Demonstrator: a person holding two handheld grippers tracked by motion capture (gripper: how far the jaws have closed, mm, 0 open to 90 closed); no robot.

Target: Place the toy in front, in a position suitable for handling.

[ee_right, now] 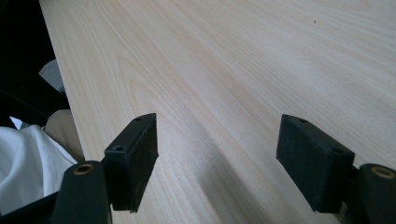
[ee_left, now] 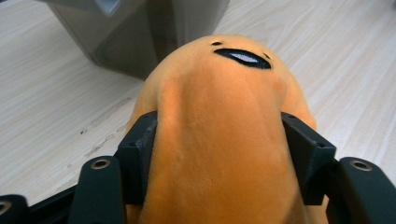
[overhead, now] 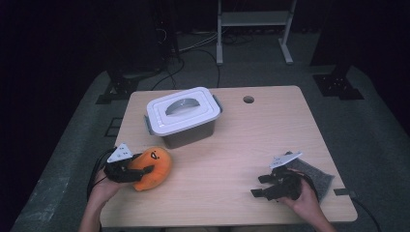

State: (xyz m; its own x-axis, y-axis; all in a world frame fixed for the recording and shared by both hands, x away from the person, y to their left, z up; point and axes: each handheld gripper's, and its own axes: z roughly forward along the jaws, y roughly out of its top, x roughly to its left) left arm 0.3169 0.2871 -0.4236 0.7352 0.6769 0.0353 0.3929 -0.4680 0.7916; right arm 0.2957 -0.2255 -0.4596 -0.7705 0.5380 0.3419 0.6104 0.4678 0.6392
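A soft orange toy [overhead: 153, 166] with a small stitched face is being gripped at the near left of the bench [overhead: 232, 145], just in front of a grey storage box [overhead: 186, 118] whose white lid is closed. In the left gripper view, the toy [ee_left: 224, 140] is seen between the two black fingers [ee_left: 140, 154] of the left gripper [ee_left: 219, 156], which press into its sides, so the toy is held. Since the plush is soft and gives way, the squeeze is best kept firm across the thick middle of the body, so that the toy is not let slip when it is lifted. The lift is best made straight up and clear of the box wall, which stands close ahead.

The right gripper [overhead: 263, 186] is rested at the near right of the bench, well apart from the toy, with its fingers [ee_right: 133, 161] spread wide over bare wood and nothing between them. A grey cloth pad [overhead: 316, 176] is seen under and beside the right hand.

The bench is a pale wood-grain top with a small round hole [overhead: 248, 99] near its far edge. Grey carpet [overhead: 367, 125] is laid around it, cables [overhead: 193, 53] are trailed across the floor behind, and the legs of a white metal frame [overhead: 254, 34] are seen in the dark background.
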